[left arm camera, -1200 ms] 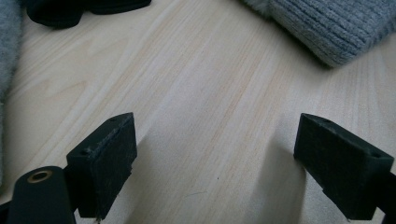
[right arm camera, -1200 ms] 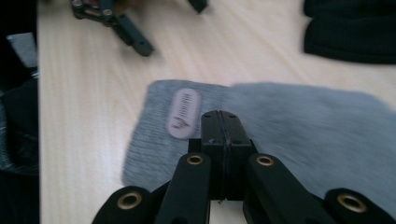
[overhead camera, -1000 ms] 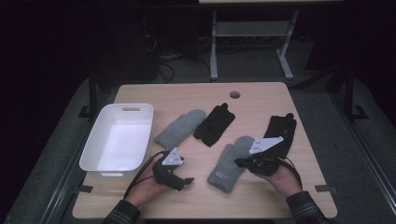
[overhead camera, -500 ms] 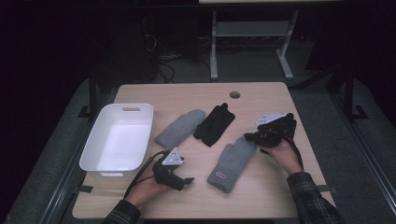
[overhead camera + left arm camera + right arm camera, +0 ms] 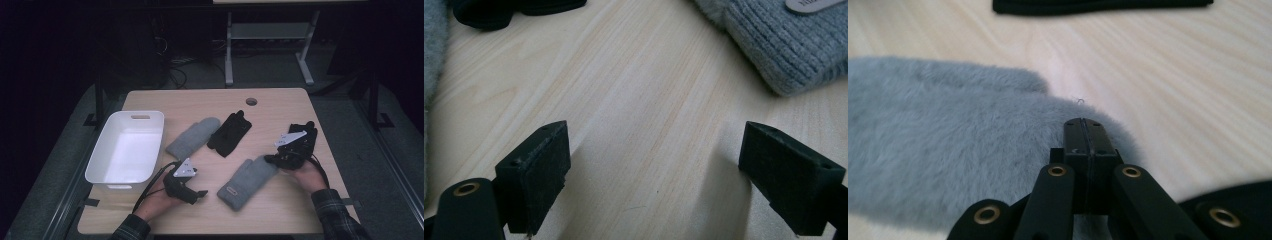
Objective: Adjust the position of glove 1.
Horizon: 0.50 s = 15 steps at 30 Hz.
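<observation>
My right gripper (image 5: 1083, 131) has its jaws pressed flat together with nothing between them. In the right gripper view the closed tips sit over the fingertip end of the grey mitten (image 5: 948, 145), at its rounded edge; I cannot tell whether they touch the fleece. In the high view this gripper (image 5: 274, 159) lies at the upper end of the same grey mitten (image 5: 245, 182), with the hand (image 5: 307, 175) behind it near the table's right side.

My left gripper (image 5: 664, 175) has its jaws wide apart, holding nothing; bare wood shows between the two black pads (image 5: 536, 165). In the high view it (image 5: 197, 192) rests low over the table (image 5: 280, 100), near the front edge, just to the left of the mitten's cuff, apart from it. The ribbed cuff with its label patch (image 5: 809, 4) appears at the upper right of the left gripper view.

The grey mitten lies flat and diagonal on the front right of the table, cuff toward me, fingertip end toward the right gripper.

Farther out, a second grey mitten (image 5: 192, 137) lies at table centre, beside a black glove (image 5: 230, 132). Another black glove (image 5: 306, 134) lies just behind the right gripper. A white bin (image 5: 100, 165) stands on the left side of the table.
</observation>
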Available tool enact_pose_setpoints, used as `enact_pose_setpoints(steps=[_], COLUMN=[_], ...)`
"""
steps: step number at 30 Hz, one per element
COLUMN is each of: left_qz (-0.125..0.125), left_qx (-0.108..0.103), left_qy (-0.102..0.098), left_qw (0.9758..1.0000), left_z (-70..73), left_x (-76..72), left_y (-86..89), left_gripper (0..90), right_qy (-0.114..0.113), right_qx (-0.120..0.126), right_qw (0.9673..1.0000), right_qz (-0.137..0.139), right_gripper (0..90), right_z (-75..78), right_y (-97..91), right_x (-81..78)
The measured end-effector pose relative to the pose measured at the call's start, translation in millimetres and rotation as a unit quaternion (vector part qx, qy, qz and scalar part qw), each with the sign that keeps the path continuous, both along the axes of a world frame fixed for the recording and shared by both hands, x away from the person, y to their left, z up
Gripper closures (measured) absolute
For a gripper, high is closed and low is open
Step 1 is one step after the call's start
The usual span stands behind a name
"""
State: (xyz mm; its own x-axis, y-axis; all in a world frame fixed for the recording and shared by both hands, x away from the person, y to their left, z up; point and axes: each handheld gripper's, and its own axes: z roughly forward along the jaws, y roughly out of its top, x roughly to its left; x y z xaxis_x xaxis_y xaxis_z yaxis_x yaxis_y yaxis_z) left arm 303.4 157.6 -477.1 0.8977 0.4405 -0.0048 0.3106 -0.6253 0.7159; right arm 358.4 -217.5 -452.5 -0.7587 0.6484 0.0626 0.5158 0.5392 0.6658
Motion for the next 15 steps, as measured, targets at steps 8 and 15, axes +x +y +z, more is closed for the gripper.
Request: enact_pose_setpoints(steps=[8,15], left_qz=[0.001,0.0], left_qx=[-0.003,-0.003], left_qy=[-0.002,-0.001], left_qw=[1.0,1.0], left_z=[-0.5,-0.5], left_x=[0.0,0.0], left_y=[-0.2,-0.1], left_gripper=[12.2,12.3], right_qy=[-0.019,-0.053], right_qx=[0.01,0.034], right_qw=[0.9997,0.9977], right_qz=[-0.008,-0.026], right_gripper=[86.4,74.1], right_z=[4.2,14.0], right_y=[-8.8,-29.6], right_x=[-21.5,-45.4])
